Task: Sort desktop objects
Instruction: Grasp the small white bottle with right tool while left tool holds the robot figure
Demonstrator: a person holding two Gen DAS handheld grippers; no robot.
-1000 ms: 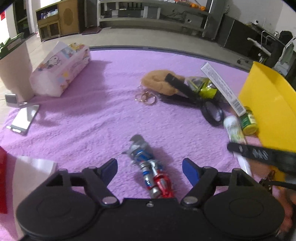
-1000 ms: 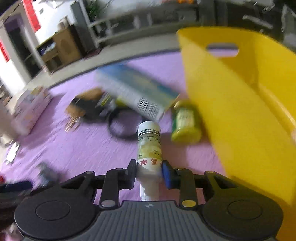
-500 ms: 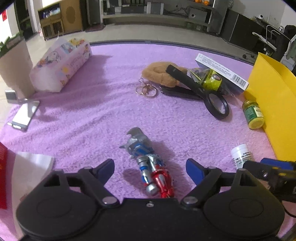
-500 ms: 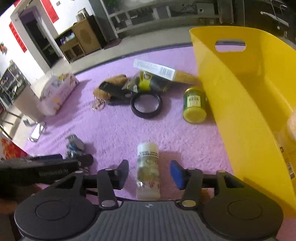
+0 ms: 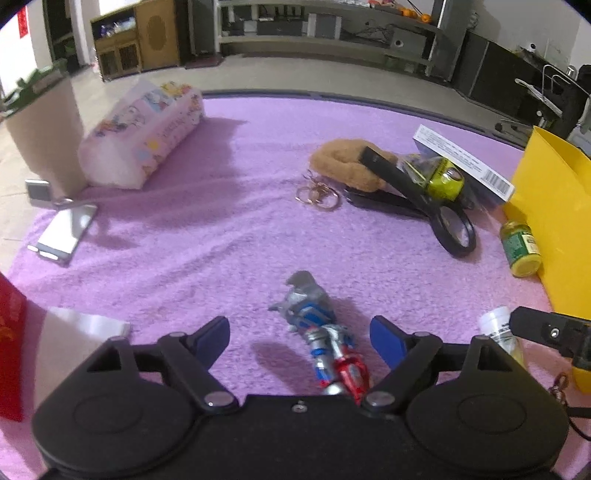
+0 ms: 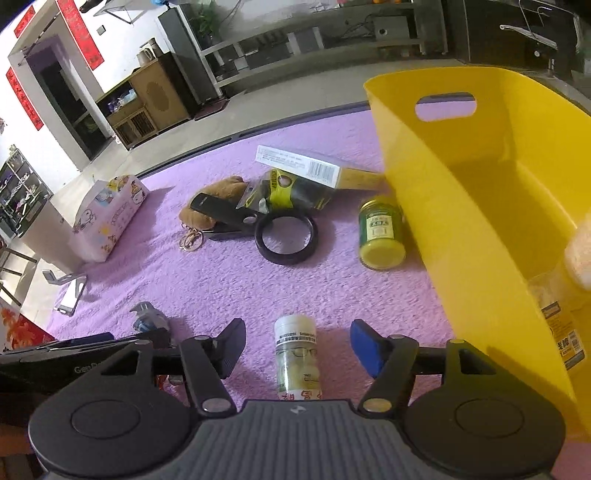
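Left wrist view: the left gripper (image 5: 299, 334) has its jaws apart around a red, blue and silver robot toy figure (image 5: 325, 339) lying untouched on the purple fleece-covered tabletop (image 5: 221, 240).

Right wrist view: the right gripper (image 6: 297, 345) (jaws just opening, now apart) frames a clear white-capped bottle (image 6: 297, 354) lying free; a yellow plastic bin (image 6: 461, 206) stands at two o'clock.

A purple mat (image 5: 207, 236) covers the table. Far off stand a wooden cabinet (image 5: 136, 40) on the left and long grey shelves (image 5: 332, 26) across the back. Red banners (image 6: 79, 31) hang beside a dark doorway (image 6: 70, 107).
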